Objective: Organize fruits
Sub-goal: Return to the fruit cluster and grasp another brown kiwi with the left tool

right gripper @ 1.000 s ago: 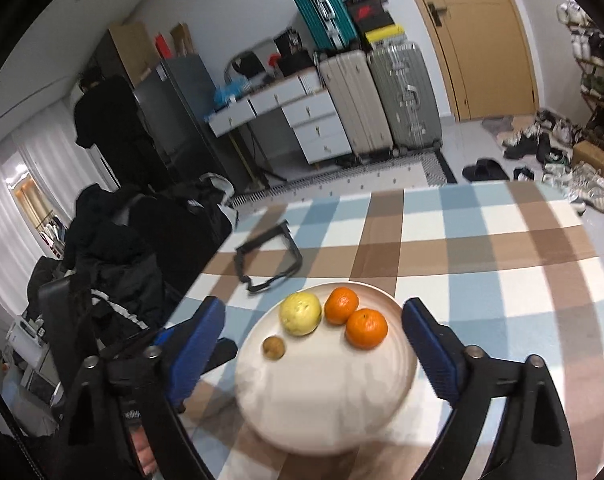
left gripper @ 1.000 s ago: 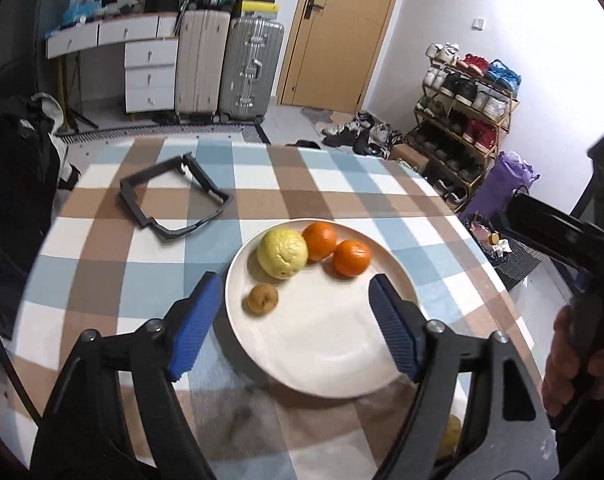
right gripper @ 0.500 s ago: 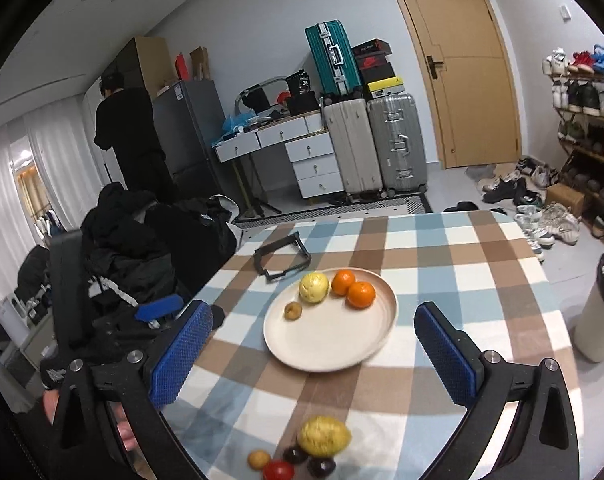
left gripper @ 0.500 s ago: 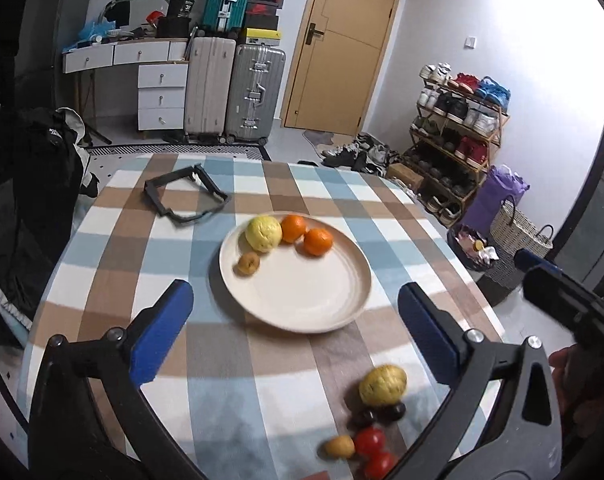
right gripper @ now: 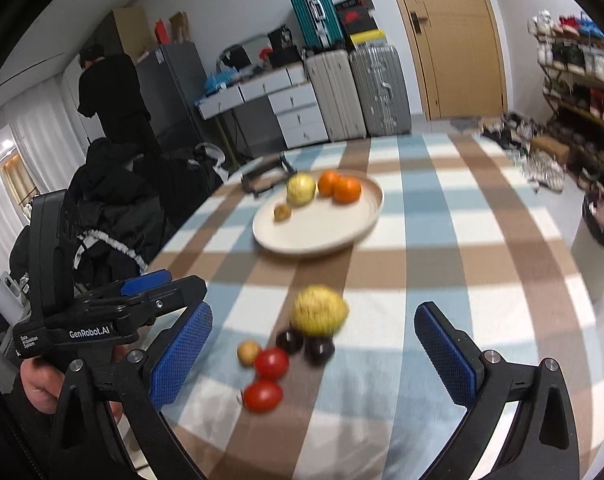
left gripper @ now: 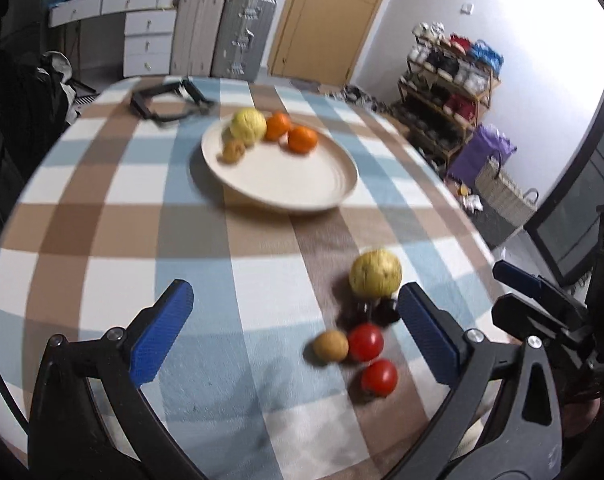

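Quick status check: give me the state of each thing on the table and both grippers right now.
plate: on the table, holding four fruits at its far side
yellow fruit: loose on the cloth, off the plate
two red tomatoes: loose, side by side
two dark fruits: loose beside the yellow fruit
small brown fruit: loose
left gripper: open, empty
right gripper: open, empty

Both cams are wrist fisheyes, looking fwd and down along their own gripper fingers over the checked tabletop (left gripper: 101, 216). Left view sits near the table's close edge, faces the door and shoe rack; the right gripper (left gripper: 542, 296) pokes in at right edge. Right view looks from further right, angled toward the suitcases; the left gripper (right gripper: 141, 284) shows at lower left. Shared: plate (left gripper: 302, 196) upper centre, loose fruit cluster (right gripper: 293, 344) low centre, both a bit blurred.
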Available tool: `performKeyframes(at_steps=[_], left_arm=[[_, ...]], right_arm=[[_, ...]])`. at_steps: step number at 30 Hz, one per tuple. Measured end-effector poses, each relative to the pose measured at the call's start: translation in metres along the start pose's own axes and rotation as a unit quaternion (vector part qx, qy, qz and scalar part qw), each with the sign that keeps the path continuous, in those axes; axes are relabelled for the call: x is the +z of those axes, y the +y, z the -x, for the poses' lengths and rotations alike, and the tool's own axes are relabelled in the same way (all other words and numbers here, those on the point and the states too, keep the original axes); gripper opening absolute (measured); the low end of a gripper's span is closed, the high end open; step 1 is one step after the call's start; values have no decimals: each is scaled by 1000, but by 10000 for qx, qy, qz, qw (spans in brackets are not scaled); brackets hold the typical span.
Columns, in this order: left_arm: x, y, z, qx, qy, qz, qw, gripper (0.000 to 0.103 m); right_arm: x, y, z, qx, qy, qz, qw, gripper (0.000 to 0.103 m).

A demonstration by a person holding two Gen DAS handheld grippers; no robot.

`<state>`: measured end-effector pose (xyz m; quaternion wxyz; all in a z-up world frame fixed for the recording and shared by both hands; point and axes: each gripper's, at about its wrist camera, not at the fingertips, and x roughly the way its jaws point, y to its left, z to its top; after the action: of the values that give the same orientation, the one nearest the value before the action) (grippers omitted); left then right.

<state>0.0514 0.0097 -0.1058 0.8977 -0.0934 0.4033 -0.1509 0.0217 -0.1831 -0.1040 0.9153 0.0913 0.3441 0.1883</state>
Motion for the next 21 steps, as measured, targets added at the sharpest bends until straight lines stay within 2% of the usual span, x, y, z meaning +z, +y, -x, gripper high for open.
performKeyframes(at_steps=[5,10,12,19,21], left_arm=[[-13,1,-21,-268,362,-82,9989,94],[-21,7,-39,-536,726,-26,9959,76],[-23,8,-44,-611,833,-4,9947,63],[-25,9,-50,-869,940,-38,9918,46],[-24,10,-52,-968,982,-23,9905,36]], right_arm=[[-22,-4,-4,12,224,-94,9997,103],[-32,-5,-5,-54,260,-87,9996,103],[-31,-5,-6,-57,271,-69,9996,103],[-30,0,-11,-13,291,27,9996,103],[-30,1,-13,-2,301,44,9995,103]])
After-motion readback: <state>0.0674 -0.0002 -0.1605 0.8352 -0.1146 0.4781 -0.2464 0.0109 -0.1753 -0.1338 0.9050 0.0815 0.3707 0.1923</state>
